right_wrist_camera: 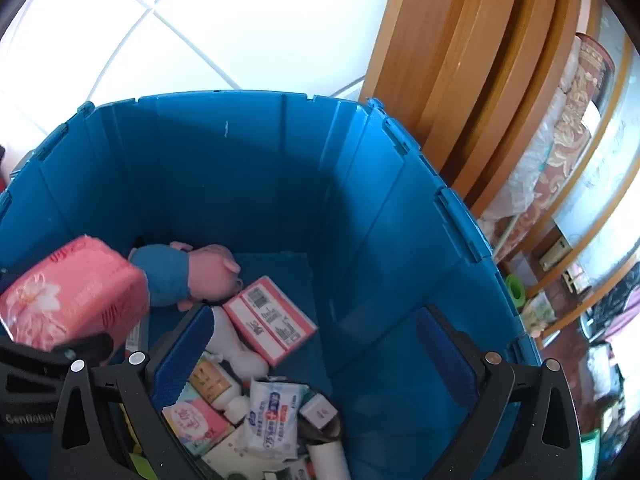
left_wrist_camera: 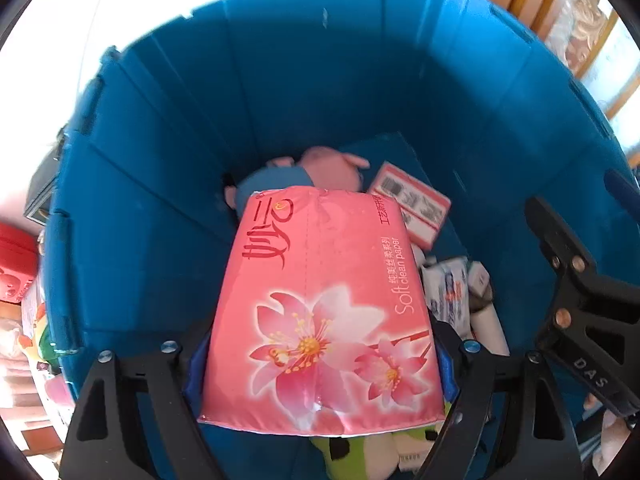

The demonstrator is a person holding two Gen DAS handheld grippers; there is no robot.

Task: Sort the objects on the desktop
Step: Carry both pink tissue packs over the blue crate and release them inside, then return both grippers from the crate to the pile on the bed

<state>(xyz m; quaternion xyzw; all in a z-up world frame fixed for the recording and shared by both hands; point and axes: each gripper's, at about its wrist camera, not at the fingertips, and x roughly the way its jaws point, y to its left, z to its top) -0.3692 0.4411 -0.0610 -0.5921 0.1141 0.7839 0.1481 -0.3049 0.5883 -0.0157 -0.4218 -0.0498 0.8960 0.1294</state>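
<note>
My left gripper [left_wrist_camera: 320, 344] is shut on a pink tissue pack [left_wrist_camera: 320, 308] printed with flowers and holds it inside the blue storage bin [left_wrist_camera: 280, 80], above the things in it. The pack also shows in the right wrist view [right_wrist_camera: 72, 292] at the left. My right gripper [right_wrist_camera: 316, 356] is open and empty, inside the bin above the pile. In the bin lie a pink and blue plush pig [right_wrist_camera: 192, 272], a pink and white box [right_wrist_camera: 272, 320], a wet wipes pack [right_wrist_camera: 272, 416] and several small bottles and packets.
The bin's walls [right_wrist_camera: 380, 220] rise on all sides of both grippers. A wooden cabinet [right_wrist_camera: 460, 60] stands behind the bin at the right on a white tiled floor [right_wrist_camera: 240, 20]. Red and colourful items [left_wrist_camera: 16, 272] lie outside the bin at the left.
</note>
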